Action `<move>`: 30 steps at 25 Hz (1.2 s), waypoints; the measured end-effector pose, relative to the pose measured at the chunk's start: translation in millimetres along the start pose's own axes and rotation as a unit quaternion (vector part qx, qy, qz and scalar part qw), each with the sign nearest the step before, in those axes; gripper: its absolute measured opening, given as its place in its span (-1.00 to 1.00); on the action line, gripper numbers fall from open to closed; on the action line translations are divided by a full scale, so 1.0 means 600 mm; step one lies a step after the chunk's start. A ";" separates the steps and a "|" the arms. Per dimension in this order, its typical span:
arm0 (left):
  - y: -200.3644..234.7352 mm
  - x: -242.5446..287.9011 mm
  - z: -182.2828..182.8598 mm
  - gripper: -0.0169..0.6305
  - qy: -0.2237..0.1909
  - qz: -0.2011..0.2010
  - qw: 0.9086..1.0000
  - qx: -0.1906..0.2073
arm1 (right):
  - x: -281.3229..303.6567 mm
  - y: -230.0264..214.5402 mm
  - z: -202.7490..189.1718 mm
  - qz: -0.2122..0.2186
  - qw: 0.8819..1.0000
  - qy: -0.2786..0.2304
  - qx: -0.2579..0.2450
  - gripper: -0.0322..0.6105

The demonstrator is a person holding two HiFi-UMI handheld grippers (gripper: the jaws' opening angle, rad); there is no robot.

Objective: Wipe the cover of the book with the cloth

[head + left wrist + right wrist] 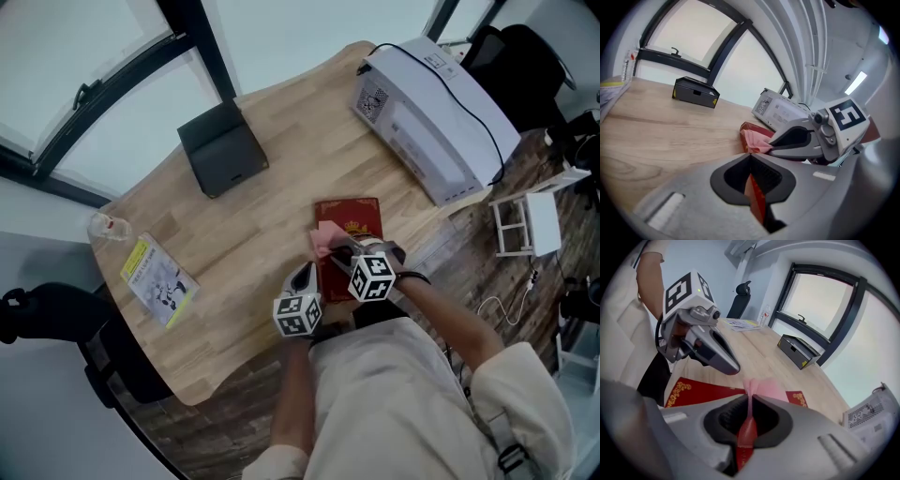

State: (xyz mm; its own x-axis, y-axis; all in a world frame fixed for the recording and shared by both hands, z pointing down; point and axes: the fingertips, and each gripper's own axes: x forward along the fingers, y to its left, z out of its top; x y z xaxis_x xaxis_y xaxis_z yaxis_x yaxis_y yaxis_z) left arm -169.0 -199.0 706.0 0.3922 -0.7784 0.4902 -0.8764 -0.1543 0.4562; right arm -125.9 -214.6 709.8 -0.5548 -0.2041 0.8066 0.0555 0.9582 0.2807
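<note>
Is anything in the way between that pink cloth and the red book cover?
Nothing visible. The right tongs pinch the cloth right at the book cover; the left tongs clamp the book's edge alongside.

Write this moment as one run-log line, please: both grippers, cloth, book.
left gripper: shut on book edge | right gripper: shut on pink cloth | cloth: over red cover | book: on table

Near end of book [362,217] hidden under left gripper [306,277] and right gripper [336,247]; cloth [323,238] mostly covered. White printer [876,413] cut by right edge. Left booklet [157,279] print unreadable, maybe a manual.
</note>
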 end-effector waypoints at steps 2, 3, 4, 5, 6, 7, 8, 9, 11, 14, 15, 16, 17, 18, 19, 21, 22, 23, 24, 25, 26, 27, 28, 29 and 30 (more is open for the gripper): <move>0.008 -0.005 -0.005 -0.92 0.010 0.003 1.000 0.004 | -0.005 0.023 0.000 0.006 1.000 -0.001 0.006 -0.83; 0.008 -0.005 -0.007 -0.92 0.015 0.004 1.000 0.010 | -0.009 0.036 0.001 0.010 1.000 -0.001 0.009 -0.83; 0.007 -0.006 -0.009 -0.92 0.021 0.003 1.000 0.016 | -0.014 0.049 0.001 0.017 1.000 0.000 0.012 -0.83; 0.004 -0.008 -0.010 -0.92 0.025 0.001 0.999 0.022 | -0.020 0.063 0.003 0.025 1.000 0.001 0.017 -0.83; -0.001 -0.009 -0.011 -0.92 0.029 -0.003 0.999 0.027 | -0.027 0.077 0.005 0.034 0.999 0.001 0.024 -0.83; -0.006 -0.011 -0.010 -0.92 0.031 -0.009 0.999 0.032 | -0.034 0.091 0.009 0.045 0.998 -0.001 0.033 -0.83; -0.012 -0.012 -0.010 -0.92 0.033 -0.014 0.999 0.035 | -0.041 0.106 0.012 0.058 0.997 -0.003 0.041 -0.83; -0.016 -0.014 -0.009 -0.92 0.035 -0.017 0.998 0.039 | -0.047 0.121 0.015 0.071 0.996 -0.005 0.049 -0.83; -0.025 -0.018 -0.008 -0.92 0.037 -0.022 0.998 0.048 | -0.058 0.154 0.020 0.099 0.993 -0.010 0.061 -0.83; -0.035 -0.022 -0.004 -0.92 0.037 -0.028 0.997 0.060 | -0.071 0.197 0.032 0.137 0.987 -0.020 0.078 -0.83; -0.036 -0.023 -0.002 -0.92 0.036 -0.029 0.997 0.064 | -0.075 0.210 0.039 0.150 0.985 -0.024 0.083 -0.83; -0.036 -0.023 0.001 -0.92 0.036 -0.030 0.997 0.067 | -0.078 0.223 0.046 0.163 0.982 -0.027 0.087 -0.83; -0.037 -0.023 0.003 -0.92 0.035 -0.031 0.997 0.068 | -0.080 0.235 0.052 0.176 0.980 -0.030 0.091 -0.83; -0.039 -0.022 0.005 -0.92 0.035 -0.032 0.996 0.069 | -0.083 0.245 0.059 0.187 0.977 -0.032 0.093 -0.83; -0.041 -0.021 0.006 -0.92 0.035 -0.035 0.996 0.071 | -0.085 0.255 0.065 0.195 0.976 -0.035 0.095 -0.83; -0.044 -0.021 0.004 -0.92 0.039 -0.038 0.995 0.078 | -0.089 0.276 0.082 0.212 0.972 -0.044 0.096 -0.83; -0.043 -0.021 0.003 -0.92 0.042 -0.038 0.995 0.083 | -0.092 0.286 0.092 0.224 0.968 -0.052 0.098 -0.83; -0.043 -0.021 0.003 -0.92 0.046 -0.039 0.994 0.086 | -0.097 0.293 0.102 0.237 0.964 -0.062 0.103 -0.83; -0.043 -0.020 0.005 -0.92 0.050 -0.040 0.994 0.088 | -0.103 0.297 0.111 0.251 0.959 -0.073 0.109 -0.83; -0.044 -0.019 0.007 -0.92 0.052 -0.042 0.994 0.088 | -0.110 0.297 0.116 0.263 0.954 -0.083 0.115 -0.83; -0.047 -0.018 0.009 -0.92 0.054 -0.043 0.994 0.087 | -0.114 0.293 0.114 0.268 0.952 -0.089 0.118 -0.83; -0.050 -0.015 0.010 -0.92 0.055 -0.045 0.994 0.086 | -0.115 0.285 0.105 0.265 0.952 -0.088 0.121 -0.83; -0.054 -0.012 0.012 -0.92 0.056 -0.048 0.994 0.087 | -0.113 0.270 0.089 0.254 0.956 -0.081 0.125 -0.83; -0.058 -0.007 0.013 -0.92 0.056 -0.051 0.993 0.087 | -0.108 0.252 0.070 0.236 0.960 -0.070 0.131 -0.83; -0.060 -0.002 0.014 -0.92 0.057 -0.053 0.993 0.088 | -0.102 0.231 0.049 0.214 0.965 -0.058 0.140 -0.83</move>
State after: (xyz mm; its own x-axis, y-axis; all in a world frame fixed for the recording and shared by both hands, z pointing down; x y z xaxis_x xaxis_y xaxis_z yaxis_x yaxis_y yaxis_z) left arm -140.3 -197.6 682.6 0.5050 -0.6799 0.5317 -0.8600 -0.3440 0.3769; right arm -108.7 -63.6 683.9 -0.6203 0.2307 0.7496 0.0819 0.9696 -0.2305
